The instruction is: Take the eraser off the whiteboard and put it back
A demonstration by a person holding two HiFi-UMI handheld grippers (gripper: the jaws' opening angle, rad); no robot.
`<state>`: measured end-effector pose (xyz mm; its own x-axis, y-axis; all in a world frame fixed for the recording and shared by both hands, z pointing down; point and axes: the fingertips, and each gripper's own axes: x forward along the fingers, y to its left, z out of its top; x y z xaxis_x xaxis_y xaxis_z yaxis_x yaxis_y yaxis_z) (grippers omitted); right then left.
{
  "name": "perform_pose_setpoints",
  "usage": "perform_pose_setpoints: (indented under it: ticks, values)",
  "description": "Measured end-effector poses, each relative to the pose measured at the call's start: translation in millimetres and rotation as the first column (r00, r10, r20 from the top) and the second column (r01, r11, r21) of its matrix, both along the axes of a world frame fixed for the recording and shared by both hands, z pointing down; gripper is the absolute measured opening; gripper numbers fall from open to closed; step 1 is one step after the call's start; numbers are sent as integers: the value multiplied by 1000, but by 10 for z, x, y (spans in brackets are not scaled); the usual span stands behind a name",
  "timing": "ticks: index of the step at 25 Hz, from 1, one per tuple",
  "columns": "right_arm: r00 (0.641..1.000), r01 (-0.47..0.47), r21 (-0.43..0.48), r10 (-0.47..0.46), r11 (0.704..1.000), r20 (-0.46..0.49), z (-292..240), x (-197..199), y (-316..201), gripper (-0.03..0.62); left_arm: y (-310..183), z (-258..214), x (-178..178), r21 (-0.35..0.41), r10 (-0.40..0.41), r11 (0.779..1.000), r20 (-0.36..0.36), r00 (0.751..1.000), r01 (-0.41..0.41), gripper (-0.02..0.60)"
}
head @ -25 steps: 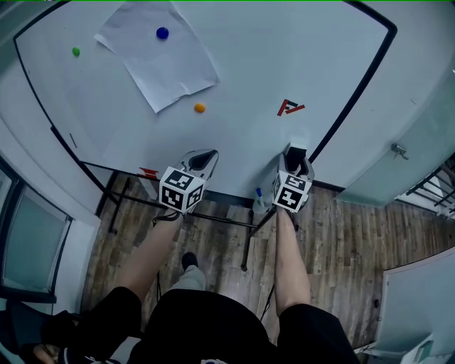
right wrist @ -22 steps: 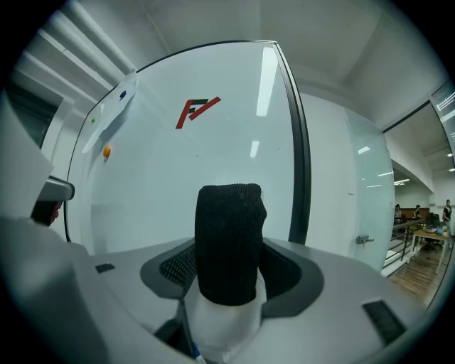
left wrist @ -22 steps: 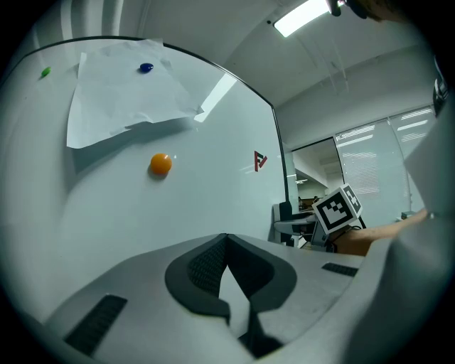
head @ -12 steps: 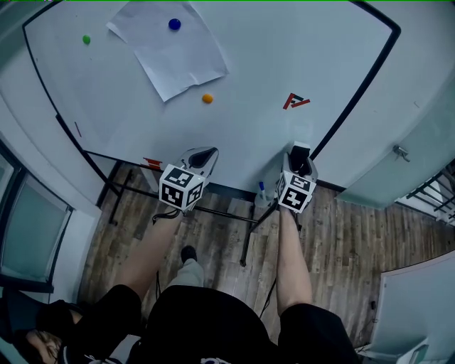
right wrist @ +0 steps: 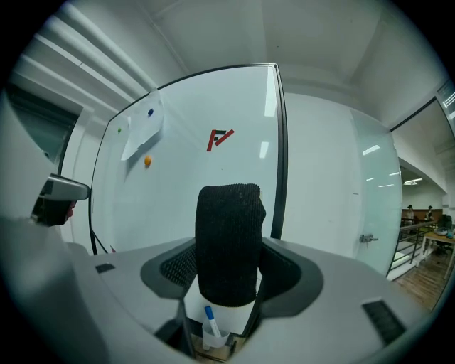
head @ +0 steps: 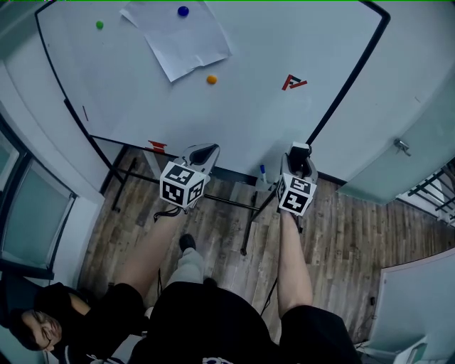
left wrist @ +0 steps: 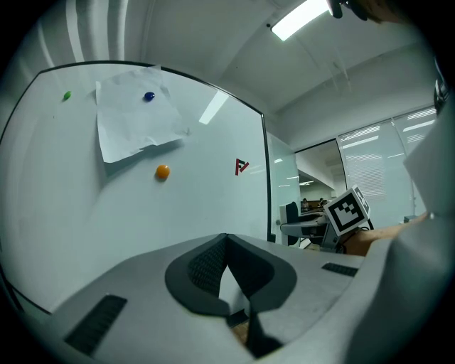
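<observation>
The eraser (right wrist: 229,234), its black felt face turned toward the camera, stands upright between the jaws of my right gripper (right wrist: 226,264), which is shut on it. In the head view the eraser (head: 299,150) pokes out of the right gripper (head: 298,159), a short way off the whiteboard (head: 249,121) near its lower right corner. My left gripper (head: 202,153) is held level beside it, in front of the board's lower edge. Its jaws (left wrist: 226,238) meet at the tip with nothing between them.
The board carries a sheet of paper (head: 181,39), blue (head: 183,11), green (head: 99,25) and orange (head: 212,79) magnets and a red logo (head: 293,82). A marker cup (head: 263,175) hangs below. A door handle (head: 402,147) is at the right; another person (head: 35,327) is at bottom left.
Both grippers have drawn back from the whiteboard, which now lies farther up the head view. The eraser has come away with the right gripper. More floor shows under the board.
</observation>
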<state>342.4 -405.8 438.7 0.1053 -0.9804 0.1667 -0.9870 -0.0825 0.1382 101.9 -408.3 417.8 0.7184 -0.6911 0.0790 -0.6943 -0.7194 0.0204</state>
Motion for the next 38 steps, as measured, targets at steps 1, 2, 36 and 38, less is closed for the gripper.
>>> perform_pose_setpoints:
  ticks: [1, 2, 36, 38]
  values:
    - [1000, 7, 0, -7, 1000, 3, 5, -22, 65, 267, 67, 3, -1, 0, -2, 1000, 0, 1000, 2, 14]
    - [1000, 15, 0, -15, 1000, 6, 6, -47, 126, 267, 131, 4, -5, 0, -4, 1000, 1, 1000, 4, 13]
    - [995, 101, -53, -101, 993, 0, 231, -1344, 1948, 267, 1835, 84, -1209, -44, -37, 998, -4, 999, 37, 14]
    - [995, 97, -59, -97, 994, 2, 265, -1368, 2079, 267, 1955, 108, -1231, -48, -31, 998, -8, 999, 30, 14]
